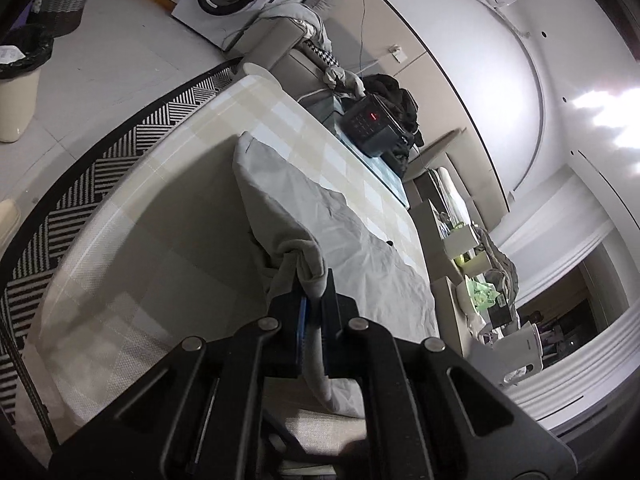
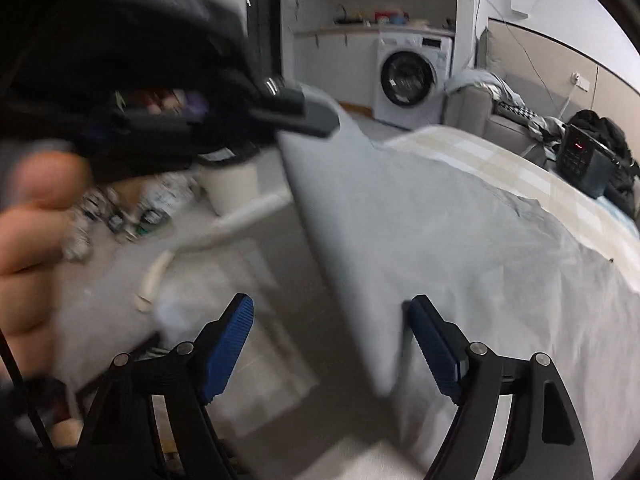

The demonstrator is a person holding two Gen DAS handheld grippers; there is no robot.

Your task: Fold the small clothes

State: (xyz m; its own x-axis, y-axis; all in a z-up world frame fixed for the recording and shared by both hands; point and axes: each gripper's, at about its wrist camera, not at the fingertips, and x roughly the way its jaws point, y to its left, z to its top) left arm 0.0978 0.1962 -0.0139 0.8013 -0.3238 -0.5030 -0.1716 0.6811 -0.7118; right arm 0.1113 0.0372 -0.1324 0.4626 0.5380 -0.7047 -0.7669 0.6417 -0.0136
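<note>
A light grey garment [image 1: 340, 232] lies on a table under a pale checked cloth [image 1: 160, 220]. My left gripper [image 1: 314, 280] is shut on a bunched corner of it and holds that corner up off the table. The right wrist view shows the same garment [image 2: 440, 220], with the left gripper [image 2: 316, 120] pinching its raised corner at upper left. The fabric slopes down from there to the table [image 2: 500, 160]. My right gripper [image 2: 332, 320] is open, blue pads [image 2: 236, 328] wide apart. The garment's hanging edge passes between them and touches neither.
A black device with a red display [image 1: 372, 120] [image 2: 580, 156] sits at the table's far side beside dark clothing. A washing machine [image 2: 412, 76], a sofa with laundry [image 1: 304, 28], a lined bin [image 1: 20, 80] and a striped rug [image 1: 120, 128] surround the table. A person's hand [image 2: 32, 220] is at left.
</note>
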